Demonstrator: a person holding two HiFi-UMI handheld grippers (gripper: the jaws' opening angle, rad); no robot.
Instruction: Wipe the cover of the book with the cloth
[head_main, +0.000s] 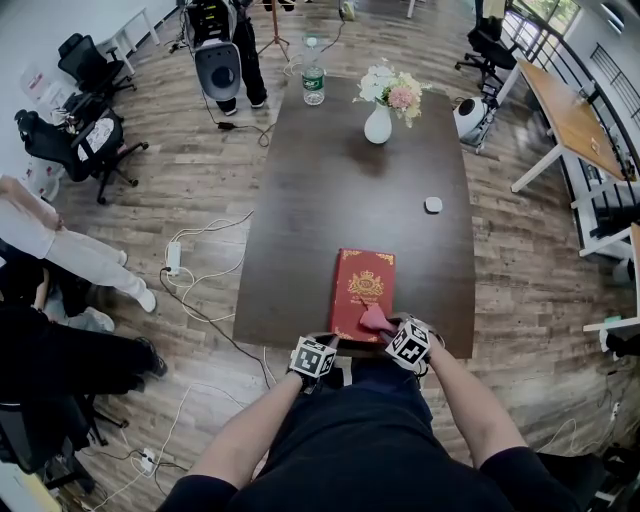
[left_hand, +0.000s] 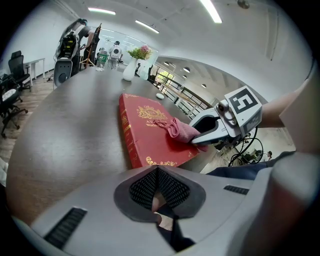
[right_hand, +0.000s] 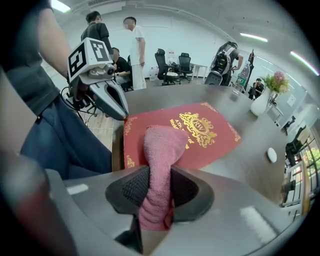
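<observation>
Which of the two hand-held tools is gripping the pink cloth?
The right tool, its jaws clamped on the pink cloth over the red book; the left tool is shut with nothing between its jaws.

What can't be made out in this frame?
Cover of the book under the cloth: hidden by it in every view.
Its near right corner, head view: covered by the right gripper.
Gold title print: too small or blurred to read.
Small white object: too small to identify.
</observation>
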